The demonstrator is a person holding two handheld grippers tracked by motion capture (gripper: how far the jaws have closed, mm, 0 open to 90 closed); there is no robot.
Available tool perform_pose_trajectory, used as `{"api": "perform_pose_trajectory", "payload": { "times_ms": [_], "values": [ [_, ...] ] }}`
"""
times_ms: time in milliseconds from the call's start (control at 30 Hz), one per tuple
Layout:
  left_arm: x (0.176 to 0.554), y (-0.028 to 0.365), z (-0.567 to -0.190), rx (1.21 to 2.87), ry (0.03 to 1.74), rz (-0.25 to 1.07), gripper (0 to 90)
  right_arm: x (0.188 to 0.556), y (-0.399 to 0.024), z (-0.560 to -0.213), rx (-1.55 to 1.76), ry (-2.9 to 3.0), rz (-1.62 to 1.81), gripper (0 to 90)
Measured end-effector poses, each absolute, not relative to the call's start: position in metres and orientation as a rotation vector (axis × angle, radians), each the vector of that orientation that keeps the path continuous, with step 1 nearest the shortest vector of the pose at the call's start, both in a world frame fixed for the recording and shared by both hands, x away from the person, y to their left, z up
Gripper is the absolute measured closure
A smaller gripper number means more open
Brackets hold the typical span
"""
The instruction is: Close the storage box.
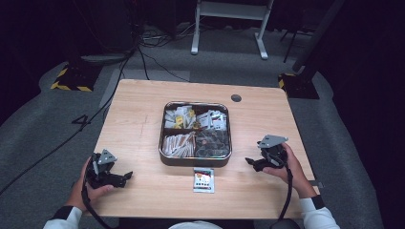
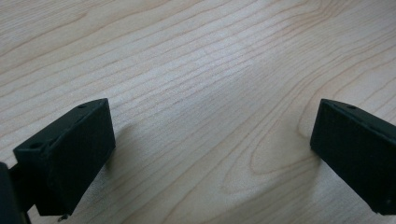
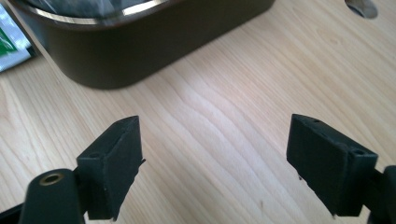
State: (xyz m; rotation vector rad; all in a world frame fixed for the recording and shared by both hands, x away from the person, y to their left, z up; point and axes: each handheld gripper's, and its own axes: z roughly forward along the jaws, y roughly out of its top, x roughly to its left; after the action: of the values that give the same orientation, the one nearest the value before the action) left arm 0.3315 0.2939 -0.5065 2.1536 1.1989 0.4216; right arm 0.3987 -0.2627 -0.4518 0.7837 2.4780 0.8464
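- High view: a dark four-compartment tray sits mid-tabletop, packed with small sachets: pale and yellow ones in the far compartments, brown-and-white sticks near left, dark packets near right.
- A single packet lies flat on the wood just in front of the tray's near wall, white with dark and red print. The print is too small to read.
- The left tool rests near the tabletop's near-left edge in the person's left hand, well apart from the packet, which lies to its right.
- The right tool is held by the right hand just right of the tray's near-right corner. The packet lies near it, to its left and slightly nearer the person.
- Left gripper view: the left tool's jaws stand wide apart over bare wood grain, with nothing between them.
- Right gripper view: the right tool's jaws stand wide apart and empty above the tabletop. The tray's dark rounded corner lies ahead, and the green-and-white edge of the packet shows at the far left. No lettering is legible.
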Motion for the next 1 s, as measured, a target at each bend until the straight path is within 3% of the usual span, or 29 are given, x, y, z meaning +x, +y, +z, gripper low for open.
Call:
{"api": "perform_pose_trajectory", "payload": {
  "times_ms": [1000],
  "values": [
    [0.332, 0.294, -0.507, 2.153, 1.201, 0.423, 0.2, 0.38, -0.32, -0.493, 0.927, 2.434, 0.875, 18.7]
  ]
}}
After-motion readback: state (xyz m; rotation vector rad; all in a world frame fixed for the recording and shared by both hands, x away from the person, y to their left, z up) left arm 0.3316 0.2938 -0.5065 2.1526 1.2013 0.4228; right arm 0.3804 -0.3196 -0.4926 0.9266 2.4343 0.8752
